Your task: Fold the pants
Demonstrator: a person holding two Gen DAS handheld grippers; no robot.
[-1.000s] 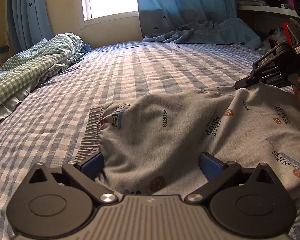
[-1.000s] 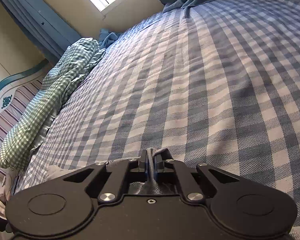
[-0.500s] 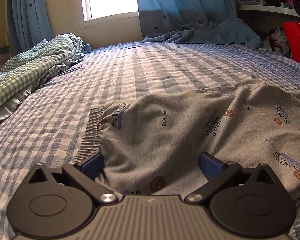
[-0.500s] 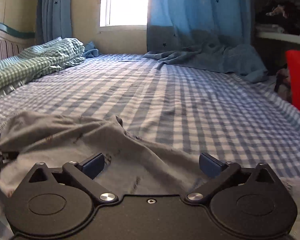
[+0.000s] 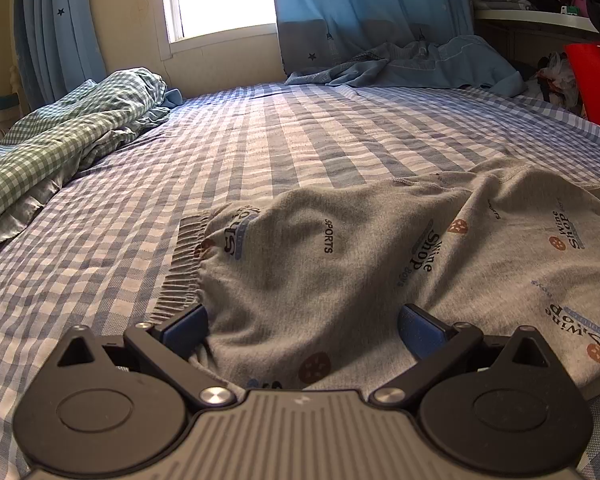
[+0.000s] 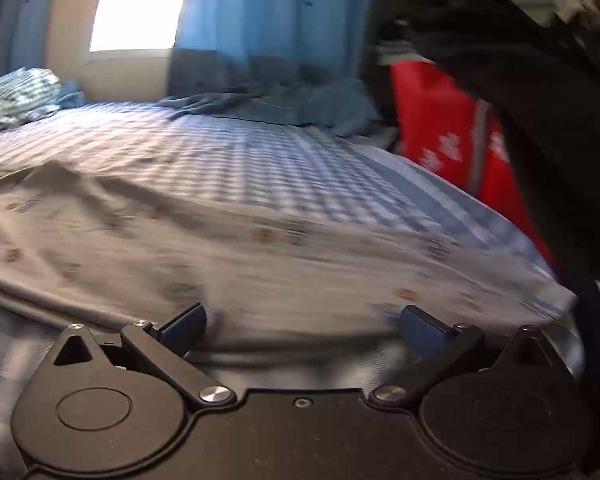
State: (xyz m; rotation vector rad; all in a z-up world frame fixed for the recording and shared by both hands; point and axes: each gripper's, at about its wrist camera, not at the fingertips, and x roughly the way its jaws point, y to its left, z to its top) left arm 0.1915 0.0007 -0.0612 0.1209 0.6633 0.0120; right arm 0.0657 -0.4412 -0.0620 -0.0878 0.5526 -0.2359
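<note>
The grey printed cotton pants (image 5: 340, 264) lie spread on the blue-and-white checked bedsheet (image 5: 260, 140), with the left gripper (image 5: 302, 326) and the right gripper (image 6: 302, 326) both low at their near edge, fingers wide apart, clamping nothing.

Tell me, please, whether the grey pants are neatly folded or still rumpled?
Rumpled: the grey pants lie in loose humps on the checked bed sheet.
</note>
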